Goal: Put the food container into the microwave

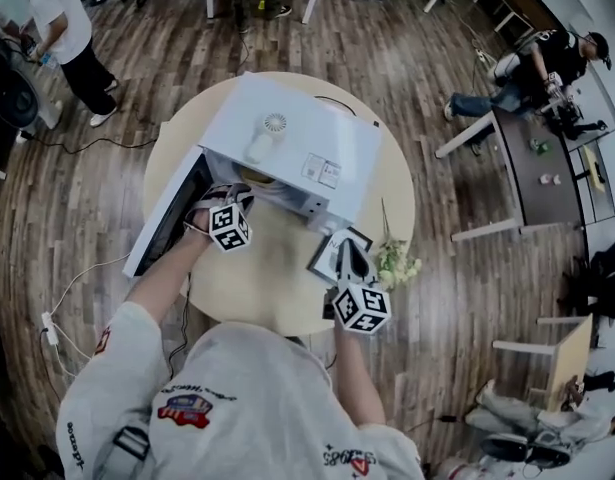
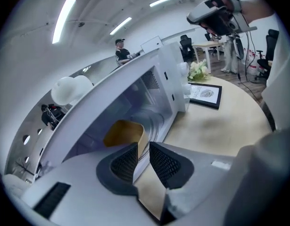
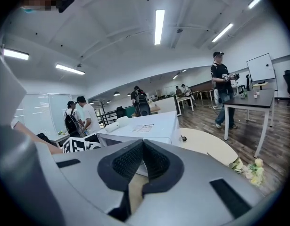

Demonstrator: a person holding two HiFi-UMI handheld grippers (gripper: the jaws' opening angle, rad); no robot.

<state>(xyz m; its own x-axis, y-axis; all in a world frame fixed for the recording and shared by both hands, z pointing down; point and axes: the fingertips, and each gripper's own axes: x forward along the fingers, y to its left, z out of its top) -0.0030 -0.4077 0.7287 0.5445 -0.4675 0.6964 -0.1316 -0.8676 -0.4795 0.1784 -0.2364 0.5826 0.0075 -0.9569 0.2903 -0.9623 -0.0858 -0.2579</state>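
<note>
Food container [image 2: 123, 133]: tan, thin-walled, open-topped. Sits in the mouth of the microwave [image 1: 297, 138] cavity, near the front edge; can't tell if its base touches the cavity floor. In head view only a yellowish bit [image 1: 253, 175] shows under the top panel.
L gripper [image 2: 144, 147]: jaws clamped on the container's near wall, one pad inside, one outside. Head view puts it [image 1: 235, 192] at the cavity opening, pointing in and down.
Microwave: white, on table, door [image 1: 167, 223] swung wide open to the left. Ringed cavity floor visible beyond the container in L gripper view.
On top of microwave: white rounded object [image 1: 267, 133] and a paper label [image 1: 322, 171].
R gripper [image 3: 143, 145]: jaws closed tip to tip, nothing between them. It [image 1: 344, 244] hovers off the microwave's front right corner, pointing roughly level over the top.
Table [image 1: 257, 278]: round, beige top.
Framed picture [image 2: 205, 95]: flat on the table just right of the microwave, partly under the R gripper in head view.
Flowers [image 1: 399, 263]: pale bunch at the table's right edge, near the frame.
Surroundings: wood floor, desks, several bystanders well apart from the table.
</note>
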